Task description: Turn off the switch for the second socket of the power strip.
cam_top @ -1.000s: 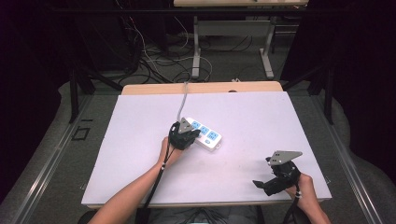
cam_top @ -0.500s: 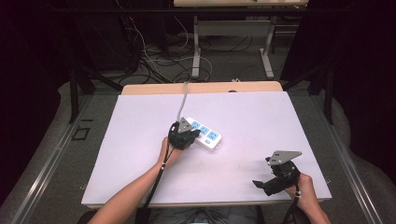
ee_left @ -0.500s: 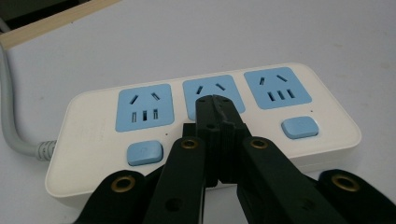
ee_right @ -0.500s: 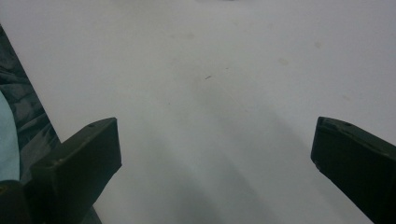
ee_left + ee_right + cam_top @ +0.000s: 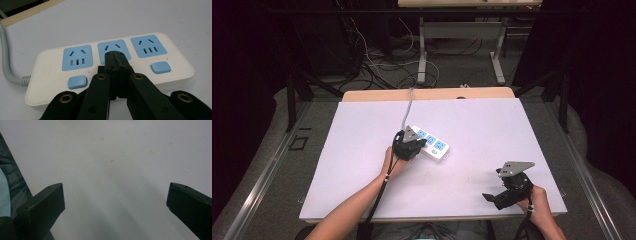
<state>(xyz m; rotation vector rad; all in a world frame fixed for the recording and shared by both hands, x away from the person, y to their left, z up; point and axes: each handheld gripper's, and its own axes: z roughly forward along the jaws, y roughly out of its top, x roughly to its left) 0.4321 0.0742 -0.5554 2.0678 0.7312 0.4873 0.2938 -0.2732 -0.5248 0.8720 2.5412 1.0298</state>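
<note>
At a white table (image 5: 362, 150), a person's left forearm stretches forward from the near edge, the hand carrying the left gripper (image 5: 114, 55) to a white power strip (image 5: 432, 143) near the table's middle. The jaws are pressed fully together with nothing between them, their joined tip resting over the strip's middle blue socket (image 5: 125, 48), just above where its switch would sit; whether it presses down cannot be told. Blue sockets flank it, each with a blue button (image 5: 77, 82) below. The strip's grey cable (image 5: 408, 107) runs toward the far edge. Well apart, at the near right corner, the right gripper (image 5: 113, 202) is held low over bare tabletop, jaws spread wide and empty.
</note>
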